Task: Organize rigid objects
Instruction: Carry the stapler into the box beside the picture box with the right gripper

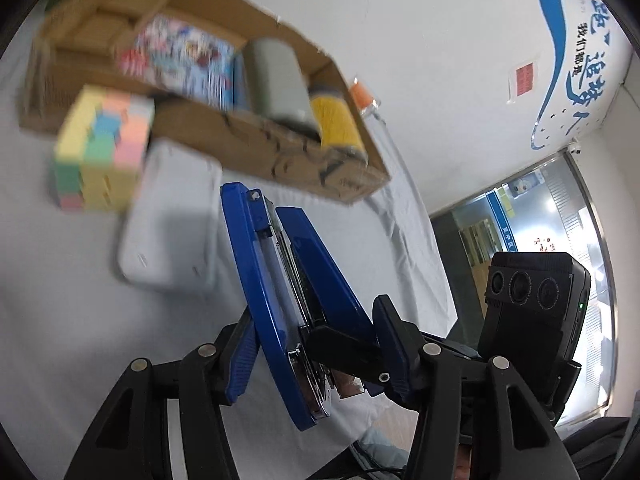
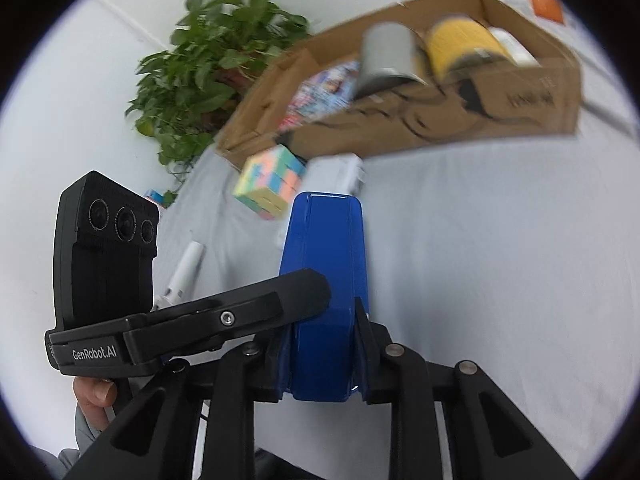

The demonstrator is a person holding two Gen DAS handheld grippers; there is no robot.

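Right gripper (image 2: 320, 344) clamping blue stapler (image 2: 324, 280) (left gripper (image 2: 256, 300) too)

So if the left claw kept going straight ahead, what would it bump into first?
Probably the white case lying on the cloth: the blue stapler held by the left claw points toward it. The cardboard box sits farther on. Depth is hard to judge.

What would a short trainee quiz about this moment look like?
1. True or false: the blue stapler lies inside the cardboard box.
2. Which colour is the spool in the box: A red, B yellow, C green?
3. Fill in: on the table in front of the box stands a pastel ____.
Key: 1 false, it is held above the table; 2 B; 3 cube.
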